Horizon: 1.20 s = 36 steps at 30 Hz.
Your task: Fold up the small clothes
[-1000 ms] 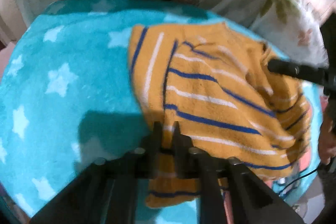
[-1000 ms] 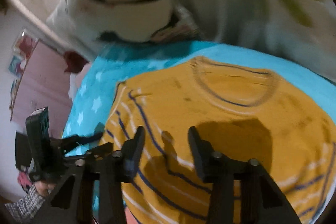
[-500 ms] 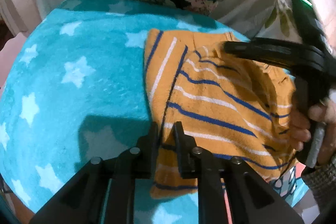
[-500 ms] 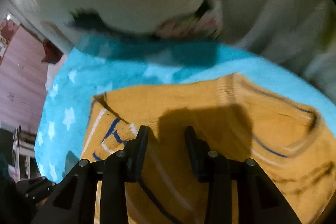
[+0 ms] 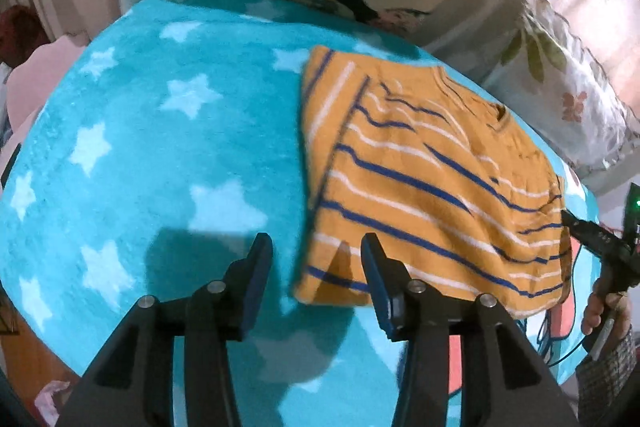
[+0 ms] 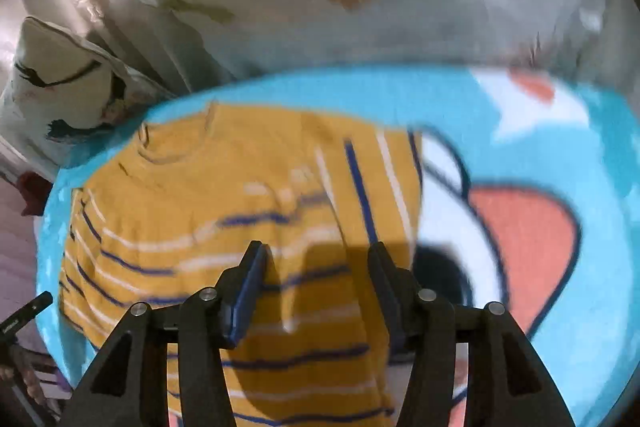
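Now the left gripper (image 5: 316,259) is opening and has released the striped shirt (image 5: 424,179) (it pinched the hem a moment ago); the shirt lies part-folded on the star blanket (image 5: 160,155); the right gripper (image 6: 316,279) hovers unclenched, empty.

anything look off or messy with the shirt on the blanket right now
Nothing is damaged or spilled. The orange striped shirt lies folded on the turquoise star blanket, a bit rumpled, with its near hem corner a little uneven. The left tool is opening with nothing pinched between its pads.
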Available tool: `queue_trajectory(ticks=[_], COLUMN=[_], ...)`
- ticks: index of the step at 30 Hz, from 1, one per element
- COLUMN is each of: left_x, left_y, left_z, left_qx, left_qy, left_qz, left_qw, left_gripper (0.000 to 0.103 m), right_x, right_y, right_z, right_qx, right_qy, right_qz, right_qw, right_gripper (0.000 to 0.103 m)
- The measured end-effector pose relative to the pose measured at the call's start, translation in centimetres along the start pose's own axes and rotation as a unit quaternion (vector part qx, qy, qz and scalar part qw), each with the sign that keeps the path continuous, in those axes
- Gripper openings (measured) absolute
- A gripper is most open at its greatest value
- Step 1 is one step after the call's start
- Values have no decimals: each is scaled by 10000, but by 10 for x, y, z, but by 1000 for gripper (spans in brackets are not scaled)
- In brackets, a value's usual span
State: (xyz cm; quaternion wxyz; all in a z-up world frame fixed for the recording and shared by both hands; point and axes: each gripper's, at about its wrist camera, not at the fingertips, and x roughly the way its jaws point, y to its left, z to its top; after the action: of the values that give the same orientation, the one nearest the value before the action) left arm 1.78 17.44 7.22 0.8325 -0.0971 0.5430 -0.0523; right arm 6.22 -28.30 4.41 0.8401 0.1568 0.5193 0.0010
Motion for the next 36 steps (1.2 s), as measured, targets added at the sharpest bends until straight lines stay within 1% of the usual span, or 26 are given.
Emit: queue_trajectory(ticks=[1, 2, 3, 4, 5, 7, 8, 10, 11, 12, 14, 16, 17, 20, 24, 27, 28, 29, 30, 31, 32, 33, 36], left_x=[-2, -5, -6, -9, -11, -16, -18, -25, -29, -32, -39, -45, -47, -51, -46, -40, -37, -33, -29, -22, -17, -10, 10], left_y=[-3, -7, -9, -10, -9, -4, -2, 3, 6, 8, 13, 14, 15, 17, 18, 19, 19, 21, 22, 25, 26, 28, 27], left_z=[-2, -3, -4, -6, -8, -13, -16, -21, -25, -29, -38, -49, -54, -71, -81, -73, -69, -62, -55, -42, -33, -18, 21], left_qx=[40, 86, 99, 90, 49, -59, -95, -194, -267, -325, -443, -516, -532, -597, -640, -605, -600, -596, -590, -568, -546, -493, -290], left_qy=[-19, -57, -84, -102, -105, -113, -125, -165, -182, -188, -197, -199, -192, -138, -14, -41, -52, -61, -62, -66, -69, -60, 57], left_qz=[26, 73, 96, 111, 131, 191, 219, 296, 329, 351, 425, 521, 564, 667, 593, 396, 343, 233, 143, -10, -114, -267, -674], left_qw=[10000, 9999, 9999, 9998, 9998, 9997, 9996, 9992, 9989, 9987, 9979, 9971, 9968, 9959, 9962, 9974, 9976, 9979, 9981, 9984, 9984, 9984, 9973], left_gripper=[45, 45, 45, 45, 45, 45, 45, 45, 45, 45, 45, 47, 49, 51, 51, 51, 53, 55, 56, 57, 59, 60, 68], right_x=[4, 5, 3, 1, 2, 3, 2, -9, -19, -25, -36, -46, -50, -53, -50, -50, -52, -53, -53, -54, -53, -51, -41], right_y=[-5, -11, -17, -21, -23, -28, -26, -16, -13, -10, -6, -3, 1, 13, 37, 63, 72, 83, 95, 107, 122, 139, 183], right_z=[-3, -5, -4, -3, -1, 1, 1, 1, 1, 1, 1, 1, 0, -7, -22, -31, -33, -35, -39, -43, -50, -59, -86], right_qx=[61, 137, 184, 202, 176, 119, 46, -168, -211, -215, -234, -278, -308, -396, -600, -836, -917, -1034, -1151, -1272, -1436, -1632, -2084], right_qy=[109, 156, 106, 70, 68, 157, 189, 37, -118, -212, -361, -497, -550, -603, -443, -334, -317, -292, -272, -250, -218, -192, -130], right_qz=[229, 315, 166, -84, -360, -558, -604, -639, -578, -540, -458, -363, -269, 134, 655, 798, 833, 870, 909, 948, 1005, 1042, 1040], right_qw=[9997, 9993, 9996, 9997, 9992, 9982, 9980, 9978, 9980, 9981, 9980, 9977, 9976, 9973, 9951, 9927, 9918, 9904, 9888, 9870, 9843, 9809, 9724], right_gripper=[24, 15, 8, 6, 6, 6, 7, 10, 15, 18, 22, 24, 24, 27, 28, 29, 30, 33, 39, 42, 48, 51, 55])
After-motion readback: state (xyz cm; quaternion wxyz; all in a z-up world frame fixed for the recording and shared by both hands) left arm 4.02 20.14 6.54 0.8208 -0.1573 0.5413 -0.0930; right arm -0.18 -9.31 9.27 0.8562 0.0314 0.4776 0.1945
